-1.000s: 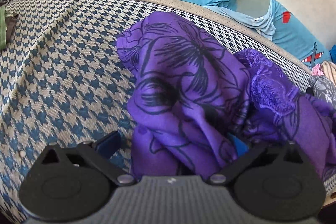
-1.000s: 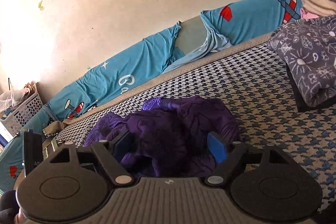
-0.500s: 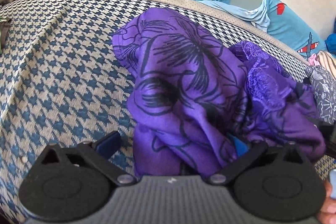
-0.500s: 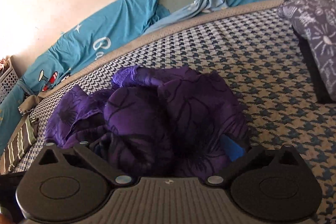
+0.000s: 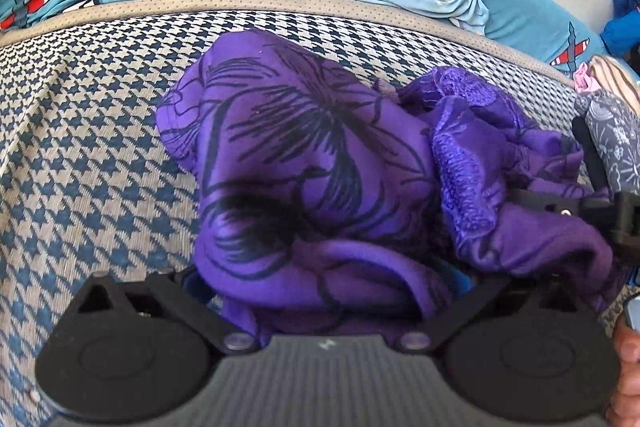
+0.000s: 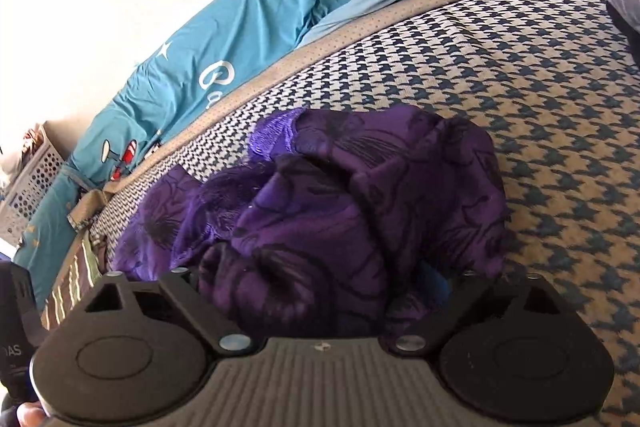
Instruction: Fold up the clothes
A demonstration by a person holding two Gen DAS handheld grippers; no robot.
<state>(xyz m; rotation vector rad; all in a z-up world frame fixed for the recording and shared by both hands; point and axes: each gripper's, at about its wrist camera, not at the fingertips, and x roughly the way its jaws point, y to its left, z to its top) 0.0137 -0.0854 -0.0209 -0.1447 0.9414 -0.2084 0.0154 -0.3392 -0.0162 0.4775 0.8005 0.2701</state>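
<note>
Lying bunched on the houndstooth mattress (image 5: 80,131), purple floral garment (image 5: 304,163), near the teal-covered edge; looks light, limp, slippery, likely to slump; best taken at a hem or the lace trim (image 5: 460,171); left gripper (image 5: 324,287) spread wide, cloth heaped between; right gripper (image 6: 320,283) likewise spread; firm hold by either not discernible.
</note>
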